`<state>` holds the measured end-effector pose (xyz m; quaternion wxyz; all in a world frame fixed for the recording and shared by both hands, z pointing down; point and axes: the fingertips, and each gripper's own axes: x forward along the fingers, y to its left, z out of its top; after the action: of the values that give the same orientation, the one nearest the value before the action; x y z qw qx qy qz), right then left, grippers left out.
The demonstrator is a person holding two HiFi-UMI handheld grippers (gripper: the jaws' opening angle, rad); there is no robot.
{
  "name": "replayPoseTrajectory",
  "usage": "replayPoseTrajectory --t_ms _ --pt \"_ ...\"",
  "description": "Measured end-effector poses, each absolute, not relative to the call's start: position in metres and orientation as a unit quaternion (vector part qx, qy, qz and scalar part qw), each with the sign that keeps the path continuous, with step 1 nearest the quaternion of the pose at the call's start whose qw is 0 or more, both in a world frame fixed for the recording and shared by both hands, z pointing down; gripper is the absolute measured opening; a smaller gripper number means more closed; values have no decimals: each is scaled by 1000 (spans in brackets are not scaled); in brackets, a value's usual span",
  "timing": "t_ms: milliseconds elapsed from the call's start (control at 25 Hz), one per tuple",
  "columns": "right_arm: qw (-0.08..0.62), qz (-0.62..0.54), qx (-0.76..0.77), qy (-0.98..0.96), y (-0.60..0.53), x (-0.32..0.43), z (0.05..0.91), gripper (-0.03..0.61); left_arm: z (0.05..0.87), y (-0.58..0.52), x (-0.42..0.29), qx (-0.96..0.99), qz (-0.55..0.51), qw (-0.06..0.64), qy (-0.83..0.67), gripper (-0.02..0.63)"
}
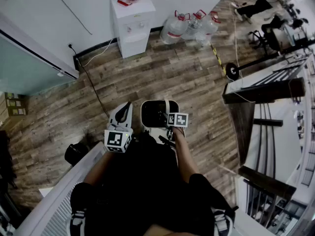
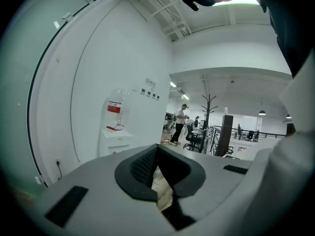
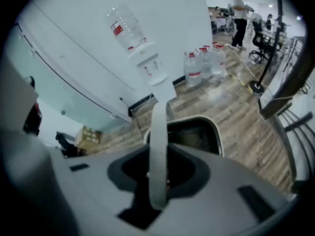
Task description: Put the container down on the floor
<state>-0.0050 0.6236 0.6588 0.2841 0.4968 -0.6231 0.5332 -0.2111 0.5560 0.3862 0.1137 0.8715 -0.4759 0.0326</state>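
Head view: the white container [image 1: 145, 117] hangs just in front of the person's legs, above the wooden floor [image 1: 147, 73]. The right gripper [image 1: 166, 117] is right on top of it, so this one is nearer. The left gripper [image 1: 124, 111] is just beside the container, on its left, and does not touch it. The floor lies straight under the container, so I think the next move is simply down.

Left gripper view: the fingers [image 2: 140, 166] are together at their tips. Only a thin bit of floor shows through behind them. Nothing is between them. They point far out across the room, away from the container.

Right gripper view: a white handle [image 3: 158, 132] runs from near to far, right through the middle of the fingers. The fingers are clamped on this handle from both sides. The container's open top [image 3: 216, 136] shows just past the fingers, dark inside, with the floor [image 3: 246, 132] beyond it. I cannot tell if its bottom touches the floor yet, so it looks like it has to go lower before the fingers let go.
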Motion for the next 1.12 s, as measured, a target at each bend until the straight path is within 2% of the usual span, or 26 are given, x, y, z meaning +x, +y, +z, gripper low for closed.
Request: replayPoseTrajectory --t_ms 400,1120 --pt "283 532 499 -622 627 -3 660 115 388 558 -213 873 34 115 -473 28" --pt "235 551 528 -602 623 -10 653 117 392 551 -243 880 26 133 -456 28"
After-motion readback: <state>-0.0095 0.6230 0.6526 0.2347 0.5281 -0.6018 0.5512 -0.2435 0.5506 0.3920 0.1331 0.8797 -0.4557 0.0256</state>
